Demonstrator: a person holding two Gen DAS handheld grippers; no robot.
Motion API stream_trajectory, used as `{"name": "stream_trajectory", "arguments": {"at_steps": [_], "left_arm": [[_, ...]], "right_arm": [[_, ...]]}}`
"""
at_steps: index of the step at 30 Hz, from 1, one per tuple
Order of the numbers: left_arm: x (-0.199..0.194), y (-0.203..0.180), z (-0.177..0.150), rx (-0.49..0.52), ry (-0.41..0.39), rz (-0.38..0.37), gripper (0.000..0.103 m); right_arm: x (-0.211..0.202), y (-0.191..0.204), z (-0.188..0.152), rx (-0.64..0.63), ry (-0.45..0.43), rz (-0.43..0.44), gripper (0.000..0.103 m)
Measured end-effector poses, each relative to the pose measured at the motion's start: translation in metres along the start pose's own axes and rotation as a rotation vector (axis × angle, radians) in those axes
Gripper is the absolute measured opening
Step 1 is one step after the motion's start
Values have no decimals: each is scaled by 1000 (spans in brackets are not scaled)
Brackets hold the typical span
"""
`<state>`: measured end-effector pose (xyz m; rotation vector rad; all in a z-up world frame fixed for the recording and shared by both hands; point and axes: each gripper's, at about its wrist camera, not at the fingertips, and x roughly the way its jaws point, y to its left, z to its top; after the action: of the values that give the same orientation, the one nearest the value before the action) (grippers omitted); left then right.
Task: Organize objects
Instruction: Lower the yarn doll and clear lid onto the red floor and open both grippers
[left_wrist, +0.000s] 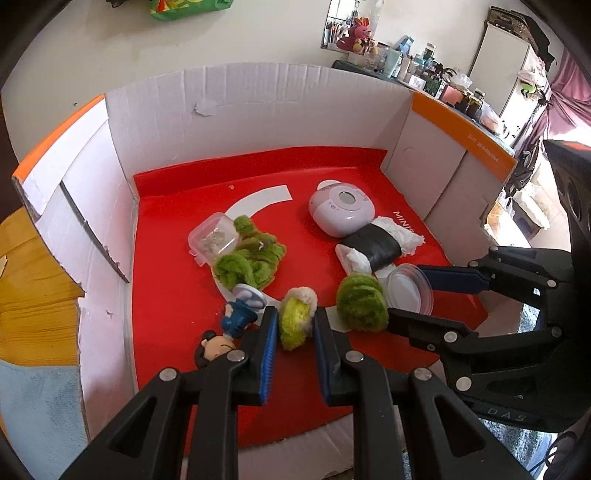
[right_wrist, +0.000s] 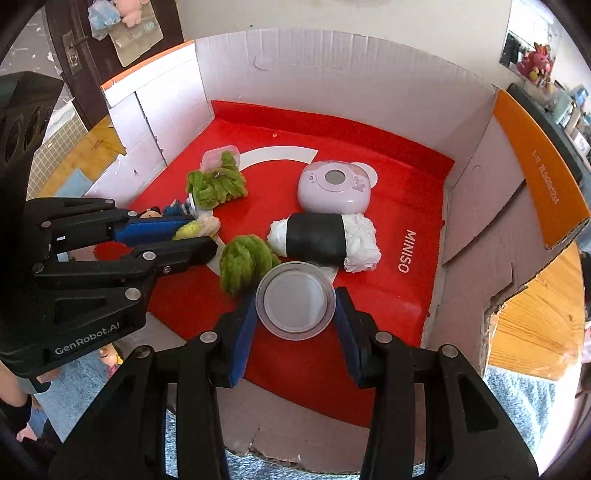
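Box (left_wrist: 258, 110) w/ red floor holds 3 green fuzzy bundles, 2 clear containers. Left gripper (left_wrist: 295, 328) is clamped on yellow-green plush piece (left_wrist: 295, 317); right gripper (right_wrist: 295, 306) is clamped on round clear container (right_wrist: 295, 301), both near front edge.

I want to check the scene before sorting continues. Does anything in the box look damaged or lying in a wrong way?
Yes. The small clear container lies tipped on its side against the green fuzzy pile. The cartoon figurine also lies flat, not standing. The cardboard box has torn, ragged wall edges.
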<state>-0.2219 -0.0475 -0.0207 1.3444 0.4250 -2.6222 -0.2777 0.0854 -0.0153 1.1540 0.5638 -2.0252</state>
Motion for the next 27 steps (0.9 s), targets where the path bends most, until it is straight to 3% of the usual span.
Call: {"name": "stream_trajectory", "arguments": {"at_steps": [5, 9, 16, 22, 25, 27], "left_arm": [[0, 1, 0, 0, -3, 0, 23], [-3, 3, -1, -7, -7, 2, 33], [-6, 4, -3, -8, -14, 2, 33], [-13, 2, -6, -4, -30, 7, 43], [-17, 3, -7, -7, -36, 5, 43], [-20, 3, -8, -8, -40, 6, 43]], "right_arm": [[-3, -2, -1, 3, -5, 8, 40], [-4, -4, -1, 8, -10, 14, 41], [-10, -6, -4, 16, -28, 19, 52], [-14, -4, -5, 12, -43, 17, 53], [-15, -2, -6, 7, -49, 16, 62], [-16, 0, -6, 4, -54, 12, 62]]}}
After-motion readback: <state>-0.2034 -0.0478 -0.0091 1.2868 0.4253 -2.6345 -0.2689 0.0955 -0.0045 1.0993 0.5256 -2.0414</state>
